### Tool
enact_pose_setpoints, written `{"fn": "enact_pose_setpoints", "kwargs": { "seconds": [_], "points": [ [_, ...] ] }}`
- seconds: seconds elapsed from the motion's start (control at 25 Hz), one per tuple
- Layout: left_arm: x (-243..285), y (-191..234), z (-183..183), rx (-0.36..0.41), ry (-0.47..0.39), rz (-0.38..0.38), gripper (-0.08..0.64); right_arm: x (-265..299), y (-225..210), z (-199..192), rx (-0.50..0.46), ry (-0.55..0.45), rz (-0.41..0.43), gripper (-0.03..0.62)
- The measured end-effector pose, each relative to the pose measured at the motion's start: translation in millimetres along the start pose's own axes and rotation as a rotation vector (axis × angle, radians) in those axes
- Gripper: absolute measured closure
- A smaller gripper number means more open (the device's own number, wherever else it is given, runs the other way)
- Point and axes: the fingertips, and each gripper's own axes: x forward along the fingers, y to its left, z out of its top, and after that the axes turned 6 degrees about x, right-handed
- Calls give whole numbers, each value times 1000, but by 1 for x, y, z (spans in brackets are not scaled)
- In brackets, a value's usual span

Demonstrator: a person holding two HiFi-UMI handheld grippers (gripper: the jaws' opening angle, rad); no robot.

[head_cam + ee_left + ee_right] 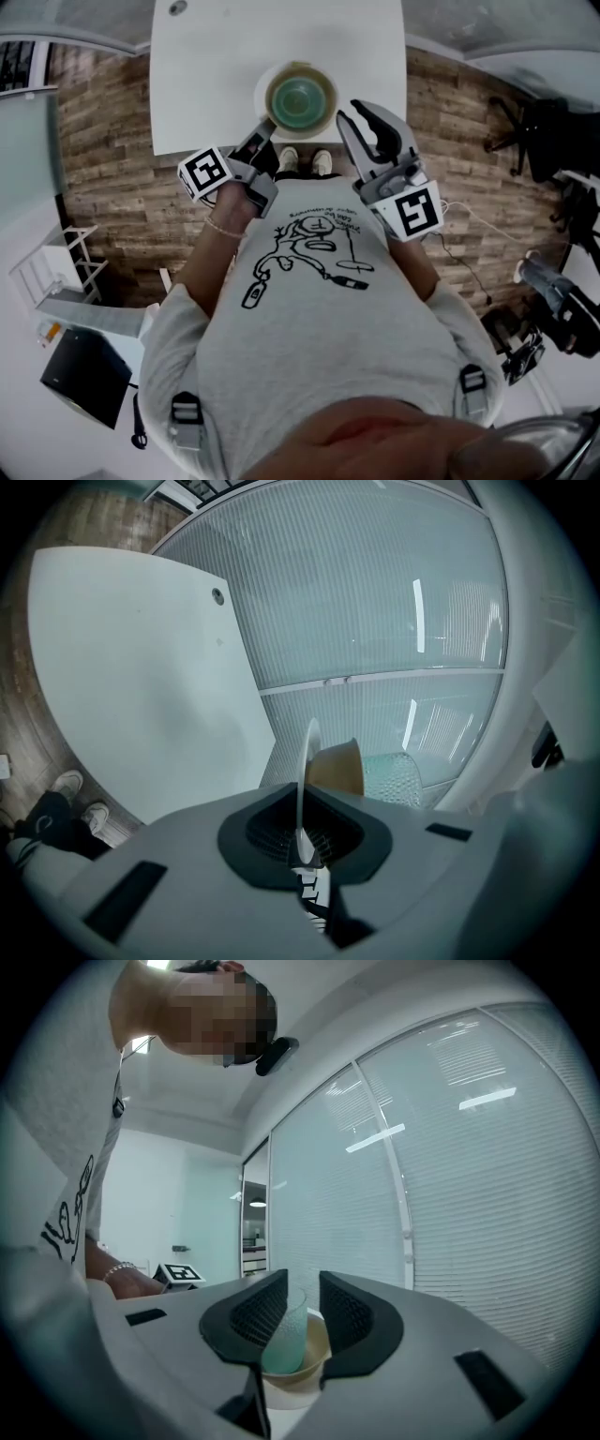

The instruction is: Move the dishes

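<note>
A white plate [260, 94] carries a tan bowl [298, 67] with a green glass cup [300, 98] inside it, held above the near edge of the white table [206, 75]. My left gripper [265, 127] is shut on the plate's rim; the left gripper view shows the plate [307, 761] edge-on between the pads, with the bowl [337, 769] and glass [394, 778] beyond. My right gripper [354, 112] is at the stack's right side. In the right gripper view the glass wall [286, 1340] stands between the slightly parted jaws of that gripper [303, 1312], with a gap beside it, above the bowl [314, 1365].
The table [141, 686] stretches away with a small round hole [177, 7] near its far end. Frosted glass partitions [375, 602] stand beyond it. Wooden floor [103, 141] lies on both sides, and an office chair [534, 141] is at the right.
</note>
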Motion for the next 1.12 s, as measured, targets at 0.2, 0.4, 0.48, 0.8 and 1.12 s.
{"fn": "enact_pose_setpoints", "kwargs": {
  "seconds": [0.2,0.4,0.48,0.8,1.12],
  "points": [
    [5,1,-4,-1,0,9,551,12,10,-9,12,24,84,319],
    [7,-2,-9,2,13,11,551,22,19,-21,-2,63,122,244],
    [9,-4,-11,2,19,11,551,25,19,-23,-13,72,123,232],
    [13,-16,-23,11,34,-1,551,29,18,-33,-58,110,136,221],
    [14,-13,-33,-2,37,0,551,26,19,-43,-55,129,161,222]
  ]
}}
